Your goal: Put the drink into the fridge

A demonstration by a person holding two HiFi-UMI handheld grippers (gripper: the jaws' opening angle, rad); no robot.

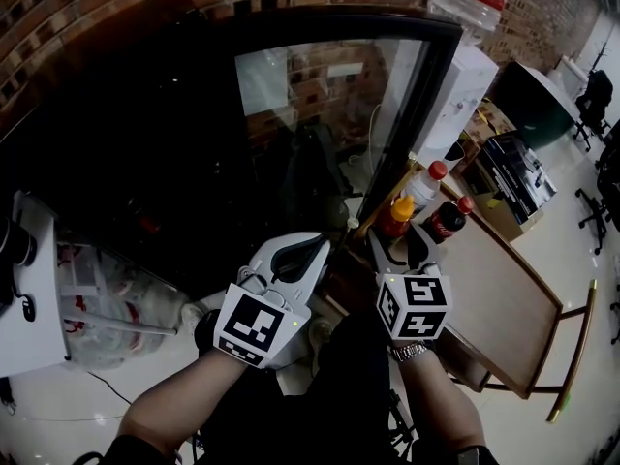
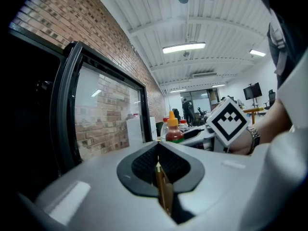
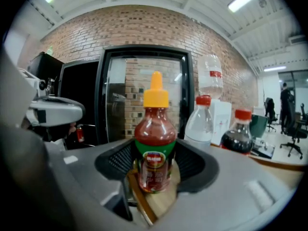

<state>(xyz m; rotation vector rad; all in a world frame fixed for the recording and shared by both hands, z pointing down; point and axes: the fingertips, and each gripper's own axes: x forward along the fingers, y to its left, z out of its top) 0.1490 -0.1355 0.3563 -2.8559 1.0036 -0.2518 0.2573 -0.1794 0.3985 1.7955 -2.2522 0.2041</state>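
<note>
The jaws of the right gripper (image 3: 155, 166) sit on either side of the orange-capped bottle (image 3: 155, 138). Their black pads look pressed to its lower body at the label, so I read this as a grip at a wide setting. The bottle is upright, filled with red liquid, and its base rests on the near edge of the wooden counter (image 1: 504, 298); it is not lifted.

The jaws of the left gripper (image 2: 158, 163) are closed together with nothing between them. It is held level beside the right one, in front of the fridge.

Just behind the gripped bottle stand a clear bottle (image 3: 199, 125) with a red cap and a cola bottle (image 3: 238, 137), both upright and apart from the jaws.

Beyond them is the black fridge (image 1: 145, 134), left of the counter. Its glass door (image 1: 329, 95) appears to be swung open, with the dark interior to its left, though the reflections make that uncertain.

By my judgement the task is at its start. The drink is taken in hand but not raised or carried, and none of the way to the fridge is covered. What remains is lifting the bottle off the counter clear of its two neighbours, moving it left to the fridge opening, setting it on a shelf and letting go.
</note>
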